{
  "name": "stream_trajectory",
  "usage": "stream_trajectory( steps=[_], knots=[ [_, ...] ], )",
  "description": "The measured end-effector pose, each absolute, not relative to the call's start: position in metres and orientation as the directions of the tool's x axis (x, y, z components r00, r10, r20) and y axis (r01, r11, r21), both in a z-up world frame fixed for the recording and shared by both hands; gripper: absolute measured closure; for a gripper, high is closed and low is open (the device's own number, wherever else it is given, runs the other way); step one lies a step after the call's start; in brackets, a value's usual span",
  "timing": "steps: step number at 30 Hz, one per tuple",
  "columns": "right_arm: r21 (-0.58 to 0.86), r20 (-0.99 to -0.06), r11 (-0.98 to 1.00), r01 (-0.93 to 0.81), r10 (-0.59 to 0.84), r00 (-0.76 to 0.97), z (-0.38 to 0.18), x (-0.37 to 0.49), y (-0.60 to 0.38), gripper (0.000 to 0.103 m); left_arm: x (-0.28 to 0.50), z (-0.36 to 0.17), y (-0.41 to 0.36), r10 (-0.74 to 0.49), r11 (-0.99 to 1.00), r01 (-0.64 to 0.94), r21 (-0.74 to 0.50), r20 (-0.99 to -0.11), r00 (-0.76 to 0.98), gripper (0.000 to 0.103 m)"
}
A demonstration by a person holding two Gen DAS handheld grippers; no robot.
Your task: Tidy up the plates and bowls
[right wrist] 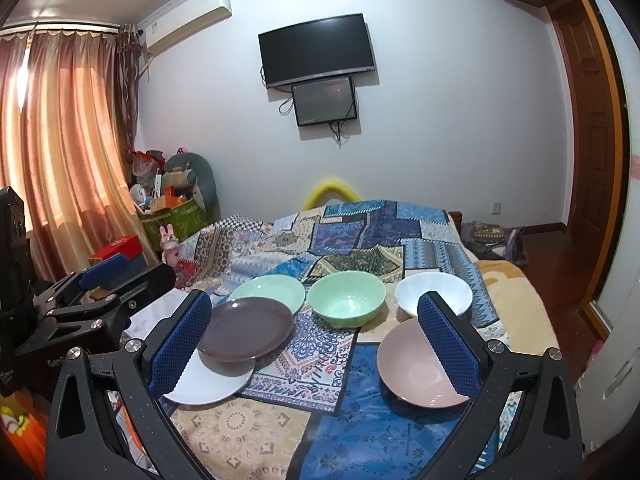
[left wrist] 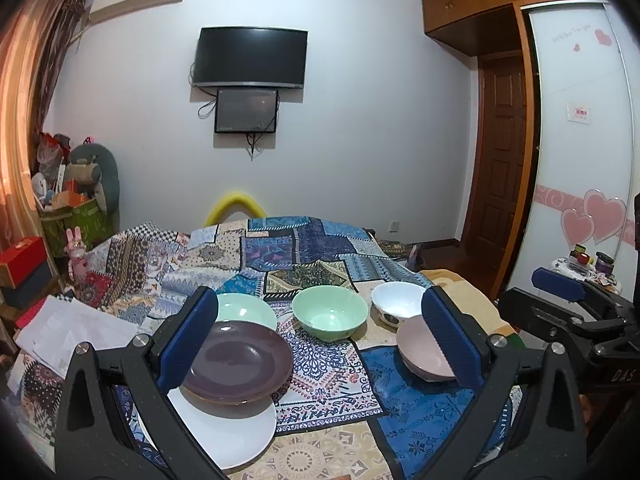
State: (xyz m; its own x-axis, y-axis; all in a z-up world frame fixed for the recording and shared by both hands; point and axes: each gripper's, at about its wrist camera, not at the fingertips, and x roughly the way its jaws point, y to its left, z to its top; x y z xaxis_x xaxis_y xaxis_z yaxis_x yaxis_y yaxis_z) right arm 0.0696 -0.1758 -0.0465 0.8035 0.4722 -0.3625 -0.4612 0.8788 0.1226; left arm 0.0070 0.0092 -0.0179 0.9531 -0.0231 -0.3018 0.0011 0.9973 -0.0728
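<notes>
On the patchwork cloth lie a purple plate (left wrist: 240, 364) resting partly on a white plate (left wrist: 232, 436), a pale green plate (left wrist: 248, 310) behind them, a green bowl (left wrist: 330, 312), a white bowl (left wrist: 398, 302) and a pink bowl (left wrist: 420, 352). The same dishes show in the right wrist view: purple plate (right wrist: 248, 328), white plate (right wrist: 208, 384), green plate (right wrist: 272, 292), green bowl (right wrist: 346, 298), white bowl (right wrist: 434, 292), pink bowl (right wrist: 416, 364). My left gripper (left wrist: 320, 336) is open and empty above the near cloth. My right gripper (right wrist: 316, 340) is open and empty too.
The cloth (left wrist: 280, 256) covers a bed that reaches back to the wall. White papers (left wrist: 68, 332) lie at its left edge. Boxes and toys (left wrist: 72, 208) crowd the left corner. A small stand with jars (left wrist: 588, 260) is at the right. My right gripper's body (left wrist: 568, 304) shows at the right edge.
</notes>
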Motion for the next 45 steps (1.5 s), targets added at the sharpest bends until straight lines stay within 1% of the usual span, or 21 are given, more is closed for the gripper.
stream_trajectory(
  steps=[6,15,17,19,20,22,24,26,27,28,32,34,37,39,40,41,43,45],
  knots=[
    [0.124,-0.411,0.875,-0.467,0.474,0.779,-0.063,0.085,-0.163,0.000,0.019,-0.033,0.025,-0.003,0.997,-0.024,-0.074,-0.338,0.941,0.000],
    [0.113,-0.485,0.880,-0.461,0.454,0.747,-0.085,0.115,-0.134,0.000,0.054,-0.071,0.068,-0.033,0.992,-0.031,-0.126,-0.476,0.879,0.000],
    [0.110,-0.496,0.881,-0.460,0.450,0.743,-0.090,0.121,-0.127,0.000,0.062,-0.080,0.081,-0.021,0.991,-0.048,-0.126,-0.500,0.866,0.004],
    [0.106,-0.511,0.880,-0.463,0.447,0.734,-0.094,0.128,-0.120,0.000,0.069,-0.087,0.092,-0.003,0.991,-0.069,-0.118,-0.524,0.851,0.012],
    [0.105,-0.518,0.879,-0.465,0.447,0.729,-0.096,0.132,-0.116,0.000,0.075,-0.093,0.099,0.008,0.990,-0.082,-0.112,-0.545,0.838,0.013],
    [0.108,-0.533,0.877,-0.469,0.449,0.717,-0.101,0.140,-0.109,0.000,0.085,-0.102,0.113,0.007,0.990,-0.087,-0.111,-0.581,0.814,0.019],
    [0.111,-0.548,0.877,-0.468,0.447,0.707,-0.106,0.148,-0.104,0.001,0.093,-0.111,0.126,0.015,0.988,-0.103,-0.112,-0.604,0.796,0.023],
    [0.112,-0.559,0.881,-0.459,0.438,0.704,-0.111,0.153,-0.098,0.006,0.103,-0.120,0.139,0.018,0.986,-0.119,-0.119,-0.630,0.776,0.026],
    [0.117,-0.569,0.879,-0.462,0.441,0.694,-0.113,0.156,-0.096,0.008,0.109,-0.125,0.147,0.027,0.982,-0.141,-0.125,-0.648,0.762,0.034],
    [0.125,-0.579,0.876,-0.465,0.445,0.683,-0.116,0.160,-0.093,0.012,0.112,-0.128,0.153,0.034,0.979,-0.156,-0.128,-0.657,0.754,0.042],
    [0.132,-0.617,0.865,-0.485,0.455,0.642,-0.125,0.172,-0.080,0.023,0.125,-0.141,0.176,0.045,0.970,-0.196,-0.141,-0.690,0.722,0.047],
    [0.119,-0.632,0.858,-0.499,0.453,0.629,-0.130,0.176,-0.073,0.030,0.131,-0.148,0.187,0.049,0.969,-0.205,-0.140,-0.702,0.711,0.054],
    [0.121,-0.654,0.847,-0.517,0.460,0.600,-0.139,0.184,-0.061,0.036,0.141,-0.158,0.195,0.065,0.970,-0.214,-0.114,-0.728,0.683,0.061],
    [0.129,-0.671,0.839,-0.529,0.467,0.576,-0.145,0.189,-0.054,0.042,0.149,-0.166,0.202,0.058,0.972,-0.207,-0.109,-0.746,0.663,0.065],
    [0.130,-0.685,0.835,-0.535,0.466,0.560,-0.148,0.192,-0.050,0.046,0.154,-0.170,0.206,0.044,0.973,-0.201,-0.116,-0.756,0.653,0.069],
    [0.132,-0.694,0.831,-0.540,0.467,0.548,-0.151,0.195,-0.048,0.049,0.155,-0.171,0.208,0.036,0.972,-0.199,-0.122,-0.762,0.647,0.070],
    [0.142,-0.714,0.825,-0.546,0.468,0.522,-0.157,0.201,-0.043,0.051,0.164,-0.178,0.217,0.018,0.969,-0.204,-0.141,-0.778,0.628,0.076],
    [0.152,-0.730,0.824,-0.546,0.466,0.500,-0.164,0.206,-0.040,0.054,0.171,-0.183,0.223,-0.001,0.969,-0.195,-0.151,-0.793,0.610,0.079]
  ],
)
